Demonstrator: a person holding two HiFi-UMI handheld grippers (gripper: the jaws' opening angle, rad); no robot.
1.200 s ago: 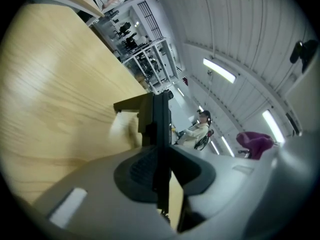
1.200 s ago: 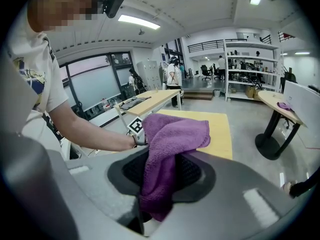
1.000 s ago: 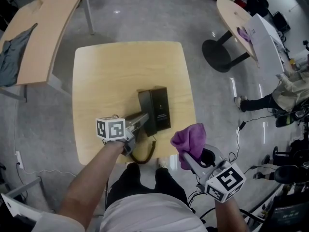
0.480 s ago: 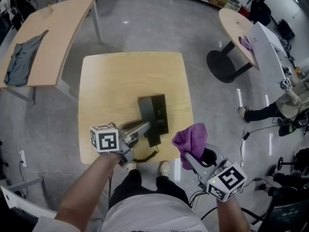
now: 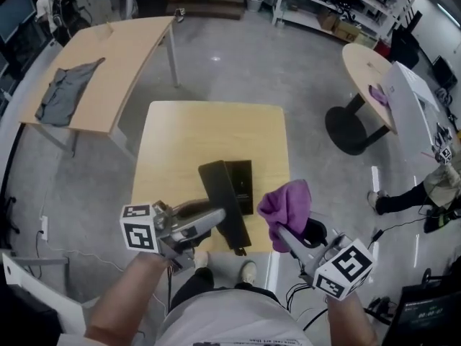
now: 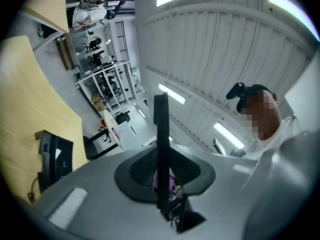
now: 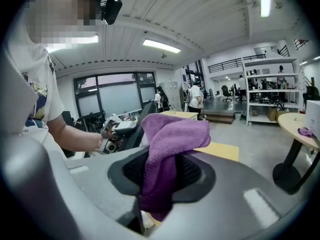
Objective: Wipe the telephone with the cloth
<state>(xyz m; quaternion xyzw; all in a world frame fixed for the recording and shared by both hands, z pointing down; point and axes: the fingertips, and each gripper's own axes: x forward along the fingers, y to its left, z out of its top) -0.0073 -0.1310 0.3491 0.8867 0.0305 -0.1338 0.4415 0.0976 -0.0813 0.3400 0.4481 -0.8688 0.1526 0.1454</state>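
Square table (image 5: 187, 135), pale wood top, stands on the grey floor (image 5: 238, 63). 1 item lies on it: the black telephone base (image 5: 243, 184), right of centre, near the near edge. Curved table (image 5: 130, 56), far left: 1 grey garment (image 5: 65, 92) lying flat. Round table (image 5: 364, 67), far right: 1 purple item (image 5: 379, 92), kind unclear.

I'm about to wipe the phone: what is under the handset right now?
The handset, gripped in the left gripper, hangs in the air over the wooden table and the phone base. In the head view it covers the base's left part, so that part cannot be seen.
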